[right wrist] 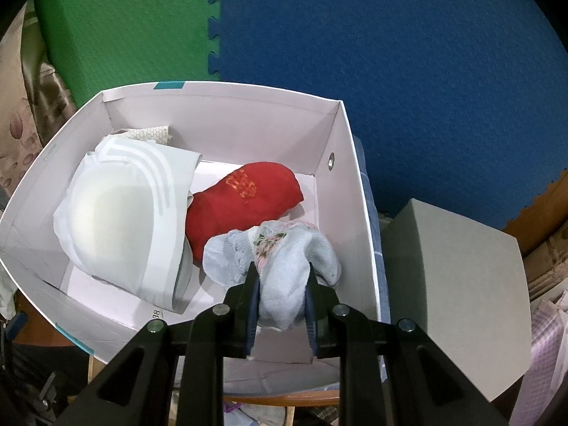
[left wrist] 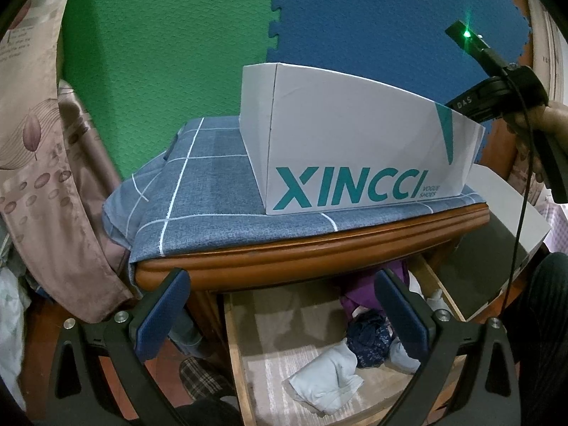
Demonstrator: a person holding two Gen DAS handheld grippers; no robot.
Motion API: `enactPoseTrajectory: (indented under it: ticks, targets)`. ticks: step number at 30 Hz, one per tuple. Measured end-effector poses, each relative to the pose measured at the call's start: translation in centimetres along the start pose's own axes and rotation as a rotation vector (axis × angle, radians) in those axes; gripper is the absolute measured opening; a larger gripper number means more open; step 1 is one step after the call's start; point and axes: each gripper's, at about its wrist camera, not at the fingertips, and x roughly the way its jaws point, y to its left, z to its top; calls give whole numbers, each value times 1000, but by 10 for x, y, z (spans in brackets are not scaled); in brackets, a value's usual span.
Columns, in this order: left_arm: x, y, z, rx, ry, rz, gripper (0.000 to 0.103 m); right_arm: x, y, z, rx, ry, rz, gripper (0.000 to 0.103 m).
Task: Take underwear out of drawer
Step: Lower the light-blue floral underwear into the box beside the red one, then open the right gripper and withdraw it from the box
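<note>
Pale blue bundled underwear (right wrist: 284, 262) with a floral patch hangs pinched over the open white box (right wrist: 349, 191).

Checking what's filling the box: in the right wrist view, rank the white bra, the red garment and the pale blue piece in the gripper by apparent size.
1. White bra, clearly largest.
2. Red garment.
3. Pale blue piece, clamped in the right gripper.
The last two look close; the blue piece is nearer the camera and bunched, so their order is unsure.

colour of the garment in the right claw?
Pale blue-grey with a pink floral patch; clearest in the right wrist view.
</note>
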Motion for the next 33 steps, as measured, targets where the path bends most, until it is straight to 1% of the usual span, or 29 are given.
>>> enactPoseTrajectory:
  ticks: [33]
  targets:
    - [-1, 1, -1, -4, -2, -1, 102, 1, -1, 0, 3, 5, -4, 22]
